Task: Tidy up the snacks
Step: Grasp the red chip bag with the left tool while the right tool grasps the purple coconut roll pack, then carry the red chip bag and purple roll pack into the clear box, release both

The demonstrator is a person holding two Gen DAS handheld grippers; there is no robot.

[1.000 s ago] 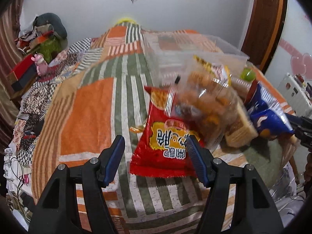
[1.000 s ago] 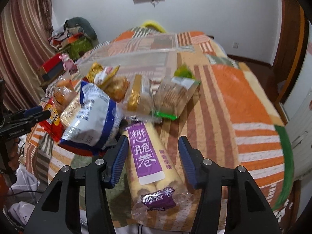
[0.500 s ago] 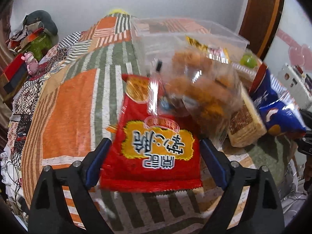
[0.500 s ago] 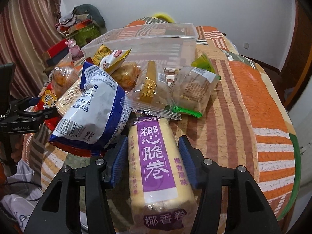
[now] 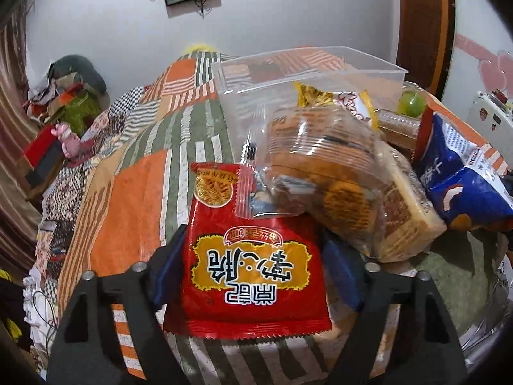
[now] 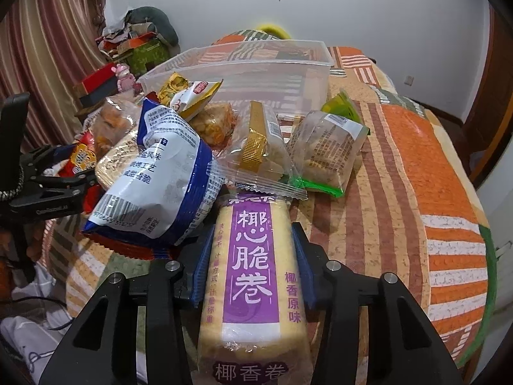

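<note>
Left wrist: left gripper (image 5: 253, 269) had just been closing, blue pads pressed on both sides of the red snack bag (image 5: 248, 269) lying on the striped bedspread (image 5: 134, 199), clear cake pack (image 5: 320, 173) overlapping its top edge. Clear bin (image 5: 307, 73) behind the pile.

Right wrist: right gripper (image 6: 251, 260) jaws had been narrowing onto the purple-labelled roll pack (image 6: 253, 276); contact looked firm, probably gripped. Blue-white bag (image 6: 154, 186) just left of it

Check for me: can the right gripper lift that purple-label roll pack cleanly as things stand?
Probably yes: the right gripper has just closed onto the purple-label roll pack, though the clear-wrapped cake overlaps its far end.
</note>
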